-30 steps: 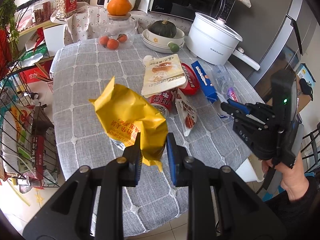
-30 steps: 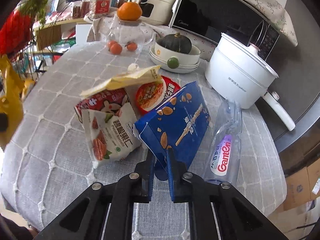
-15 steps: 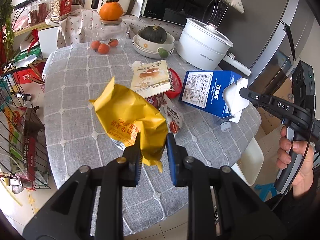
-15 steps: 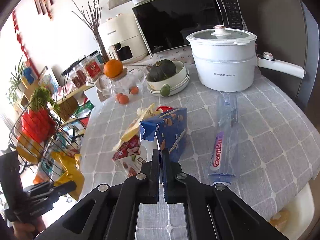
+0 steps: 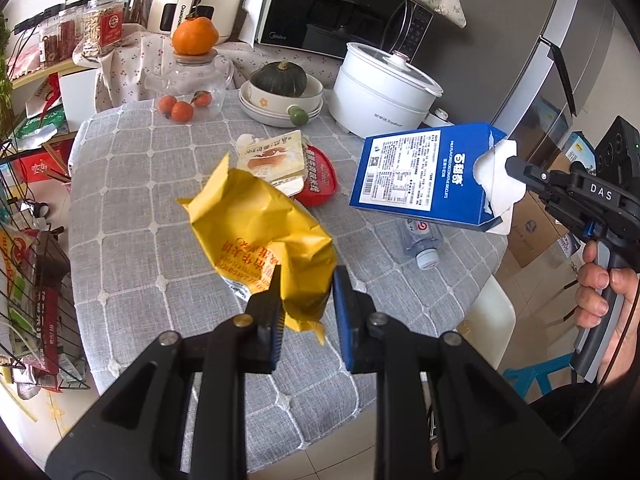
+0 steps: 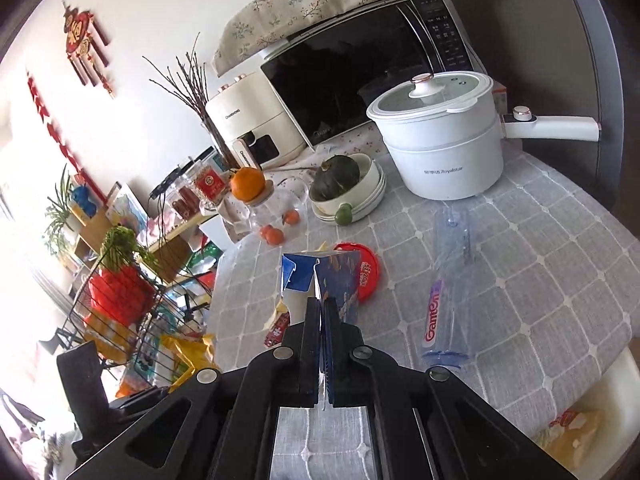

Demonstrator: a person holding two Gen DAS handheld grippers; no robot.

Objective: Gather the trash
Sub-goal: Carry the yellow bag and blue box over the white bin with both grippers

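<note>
Holding both pieces of trash aloft | left gripper (image 5: 306, 300) jaws clamped on yellow wrapper (image 5: 264, 236), frame centre | right gripper (image 6: 321, 312) jaws pinched together on blue carton (image 5: 424, 176), right of frame, by its torn flap only | we judge that flap may tear and drop it onto the desk (image 5: 132, 248)

bare grey tablecloth (image 5: 132, 240) on the near left, wrappers (image 5: 280, 156) mid-table, white pot (image 6: 440, 148) and bowls (image 6: 360, 196) blocking the back
</note>
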